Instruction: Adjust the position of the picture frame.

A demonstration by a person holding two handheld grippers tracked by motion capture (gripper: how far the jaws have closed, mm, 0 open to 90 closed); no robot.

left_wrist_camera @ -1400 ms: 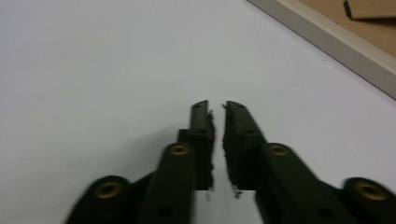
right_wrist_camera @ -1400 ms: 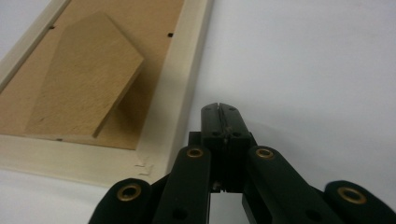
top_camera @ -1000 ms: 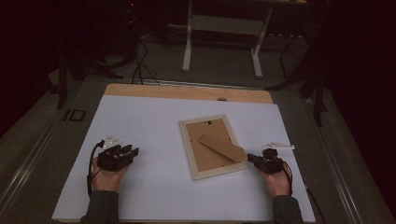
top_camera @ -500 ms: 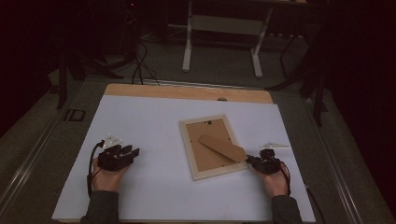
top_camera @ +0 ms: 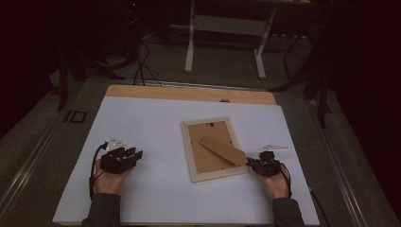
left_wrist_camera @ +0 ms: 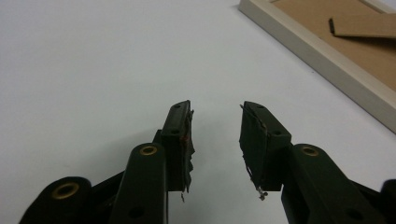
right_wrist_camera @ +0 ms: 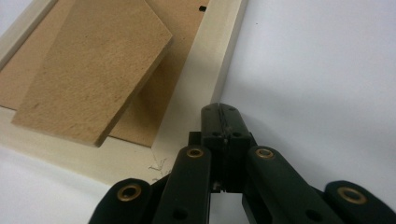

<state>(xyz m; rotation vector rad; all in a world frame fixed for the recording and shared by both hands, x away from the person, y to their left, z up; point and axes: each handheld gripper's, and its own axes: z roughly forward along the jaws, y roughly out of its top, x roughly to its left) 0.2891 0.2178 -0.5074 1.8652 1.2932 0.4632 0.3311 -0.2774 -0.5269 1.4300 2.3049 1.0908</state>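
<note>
Right gripper [top_camera: 249, 164] has crept a little left toward the pale wooden picture frame [top_camera: 213, 148] since a second ago, now at the frame's near-right corner; left gripper [top_camera: 137, 154] and frame look unchanged. Frame lies face down near the middle of the white worktop [top_camera: 151, 118], brown backing board up, slightly turned. Brown fibreboard stand flap [top_camera: 223, 150] lies slanted across the backing, its right end reaching the frame's right rail, just beside the right gripper. In the right gripper view the black fingers [right_wrist_camera: 211, 122] are pressed together with nothing between them, tips over the worktop, right against the outer edge of the frame's cream rail [right_wrist_camera: 205, 74]; contact with it not clear. Flap [right_wrist_camera: 93, 65] sits raised above the backing there, overlapping the rail. Left gripper well apart from the frame, on the near-left part of the worktop, held in the person's left hand [top_camera: 109, 178]. Its fingers [left_wrist_camera: 180, 135] stand narrowly apart, gap empty, pointing toward the frame's rail [left_wrist_camera: 322, 56].
</note>
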